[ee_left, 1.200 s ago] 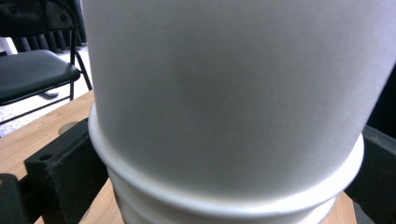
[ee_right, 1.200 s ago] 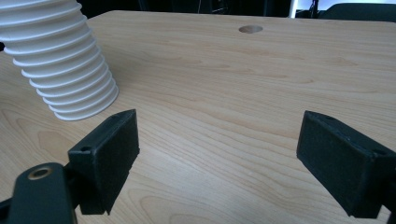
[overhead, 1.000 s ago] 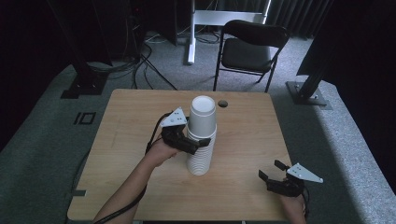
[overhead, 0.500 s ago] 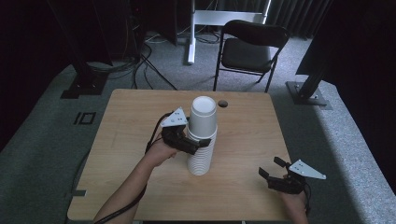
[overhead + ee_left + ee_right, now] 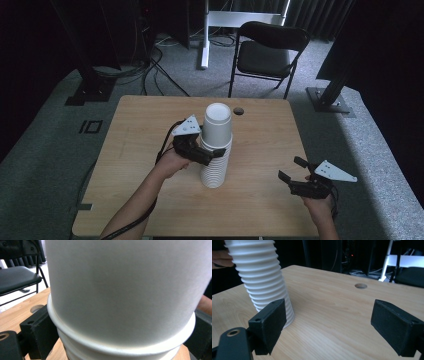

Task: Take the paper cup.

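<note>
My left gripper (image 5: pixel 216 152) clamps the stack of white paper cups (image 5: pixel 216 150), which stands upright near the middle of the tabletop (image 5: pixel 125 130), its jaws pressing either side just under the top cup's rim. My right gripper (image 5: pixel 292 168) hovers well apart at the tabletop's right, jaws spread wide.

Room dim, dark surround; light wooden table (image 5: pixel 150 130) evenly lit from above, soft shadows. High view slightly soft, no glare. Left gripper view: tall stack of white paper cups (image 5: pixel 120 302) very close, blurred, grainy. Right gripper view: near black jaws soft, far table edge sharper.
</note>
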`<state>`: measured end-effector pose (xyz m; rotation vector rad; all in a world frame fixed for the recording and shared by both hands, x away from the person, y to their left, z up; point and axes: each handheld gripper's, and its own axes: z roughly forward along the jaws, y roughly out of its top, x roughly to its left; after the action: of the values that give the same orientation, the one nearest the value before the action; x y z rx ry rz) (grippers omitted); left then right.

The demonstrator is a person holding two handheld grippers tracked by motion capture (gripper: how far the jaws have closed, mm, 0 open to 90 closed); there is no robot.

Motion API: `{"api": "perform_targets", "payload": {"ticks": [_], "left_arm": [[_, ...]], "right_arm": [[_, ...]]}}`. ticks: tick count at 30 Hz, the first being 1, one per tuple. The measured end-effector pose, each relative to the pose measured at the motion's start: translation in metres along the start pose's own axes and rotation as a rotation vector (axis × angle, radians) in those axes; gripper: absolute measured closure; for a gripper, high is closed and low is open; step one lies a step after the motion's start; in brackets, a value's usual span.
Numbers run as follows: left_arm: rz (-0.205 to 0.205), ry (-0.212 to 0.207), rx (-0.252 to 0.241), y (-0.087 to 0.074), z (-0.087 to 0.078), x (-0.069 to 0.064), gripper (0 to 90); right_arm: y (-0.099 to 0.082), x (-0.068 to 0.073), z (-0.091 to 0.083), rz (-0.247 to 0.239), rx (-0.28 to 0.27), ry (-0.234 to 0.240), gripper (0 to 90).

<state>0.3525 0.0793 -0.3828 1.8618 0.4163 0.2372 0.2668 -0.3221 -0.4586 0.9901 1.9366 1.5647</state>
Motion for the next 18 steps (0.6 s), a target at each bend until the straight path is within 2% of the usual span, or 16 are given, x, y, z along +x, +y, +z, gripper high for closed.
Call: {"api": "perform_targets", "payload": {"ticks": [7,10,18], "left_arm": [[-0.001,-0.001,0.004,0.000,0.000,0.000,4.1],[-0.002,-0.001,0.005,0.001,0.000,0.000,4.1],[-0.002,-0.002,0.011,0.001,0.000,0.000,4.1]], "right_arm": [[0.023,0.006,0.007,-0.039,-0.004,0.072,12.4],[0.029,0.008,0.009,-0.049,-0.007,0.087,12.5],[0.062,0.017,0.019,-0.094,-0.025,0.143,12.5]]}}
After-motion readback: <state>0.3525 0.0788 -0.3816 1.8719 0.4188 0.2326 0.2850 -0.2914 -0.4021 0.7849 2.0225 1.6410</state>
